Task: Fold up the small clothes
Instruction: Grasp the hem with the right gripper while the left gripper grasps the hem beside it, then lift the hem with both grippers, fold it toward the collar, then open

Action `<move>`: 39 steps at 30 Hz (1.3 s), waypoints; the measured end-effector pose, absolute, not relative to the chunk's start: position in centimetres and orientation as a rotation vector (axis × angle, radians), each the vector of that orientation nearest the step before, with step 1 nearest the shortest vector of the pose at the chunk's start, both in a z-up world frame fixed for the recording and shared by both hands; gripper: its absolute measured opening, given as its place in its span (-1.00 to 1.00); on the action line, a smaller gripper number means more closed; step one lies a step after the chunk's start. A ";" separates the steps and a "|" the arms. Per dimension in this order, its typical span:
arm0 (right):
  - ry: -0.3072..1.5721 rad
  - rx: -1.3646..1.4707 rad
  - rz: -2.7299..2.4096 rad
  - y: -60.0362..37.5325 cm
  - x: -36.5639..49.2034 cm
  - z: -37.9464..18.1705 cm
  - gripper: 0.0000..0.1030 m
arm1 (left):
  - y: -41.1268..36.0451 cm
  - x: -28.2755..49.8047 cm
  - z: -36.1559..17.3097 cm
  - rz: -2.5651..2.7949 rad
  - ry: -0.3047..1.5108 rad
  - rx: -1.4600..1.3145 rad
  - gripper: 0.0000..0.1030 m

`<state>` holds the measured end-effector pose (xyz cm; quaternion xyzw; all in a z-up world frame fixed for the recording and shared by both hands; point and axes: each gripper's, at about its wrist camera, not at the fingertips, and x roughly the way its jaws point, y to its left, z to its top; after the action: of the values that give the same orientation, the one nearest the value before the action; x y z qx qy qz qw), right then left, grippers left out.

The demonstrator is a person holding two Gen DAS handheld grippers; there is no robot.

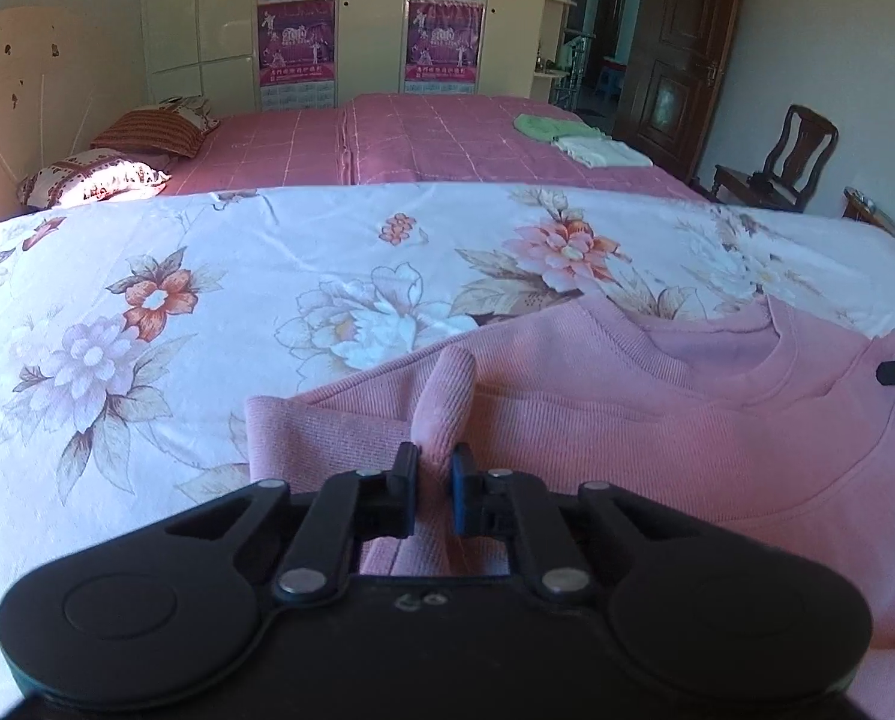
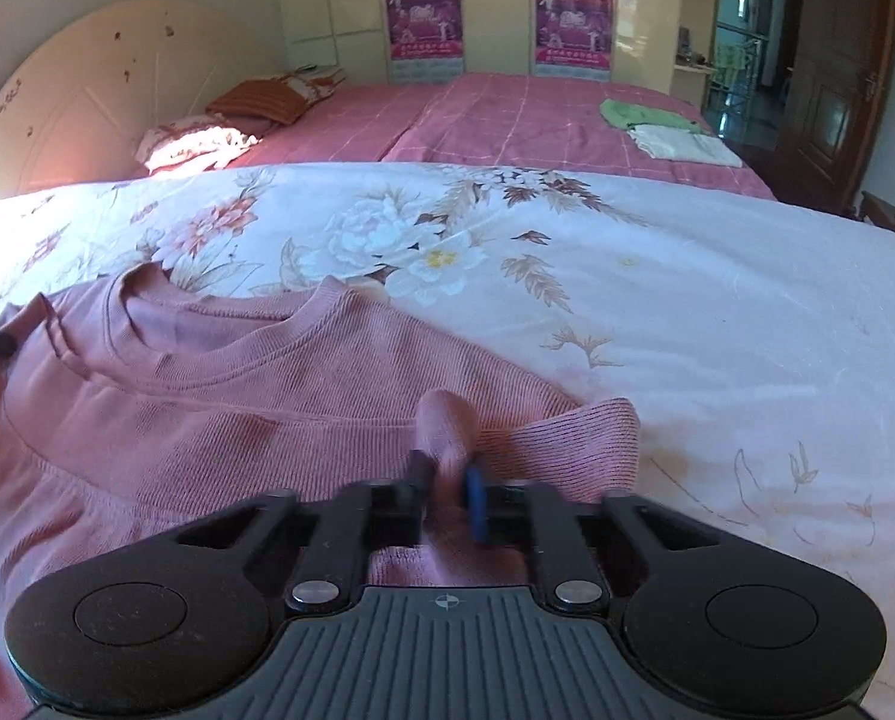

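Both grippers, left gripper (image 1: 434, 461) and right gripper (image 2: 447, 476), are clamped on a pinch of the pink sweater (image 1: 657, 438). Collar (image 1: 771, 354) lies ahead between them, so the sweater runs crosswise, one hand per shoulder.

1 pink top (image 1: 657, 438), 2 pillows (image 1: 147, 132), 2 folded clothes (image 1: 597, 150), 1 chair (image 1: 789, 156).

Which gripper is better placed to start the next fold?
Neither clearly. The left gripper pinches the pink top at one sleeve, and the right gripper pinches the other, mirrored. Probably move both together.
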<state>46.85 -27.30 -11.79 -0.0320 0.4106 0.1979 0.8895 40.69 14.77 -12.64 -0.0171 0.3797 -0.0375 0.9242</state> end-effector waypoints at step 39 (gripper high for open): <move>0.861 -0.049 0.445 -25.8 48.0 -12.0 -0.87 | 14.4 40.2 -13.4 0.034 0.719 -0.031 -0.79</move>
<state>48.01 -25.76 -11.96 -0.0233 0.4140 0.2138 0.8845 40.17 14.43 -13.44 -0.0154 0.3518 0.0165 0.9358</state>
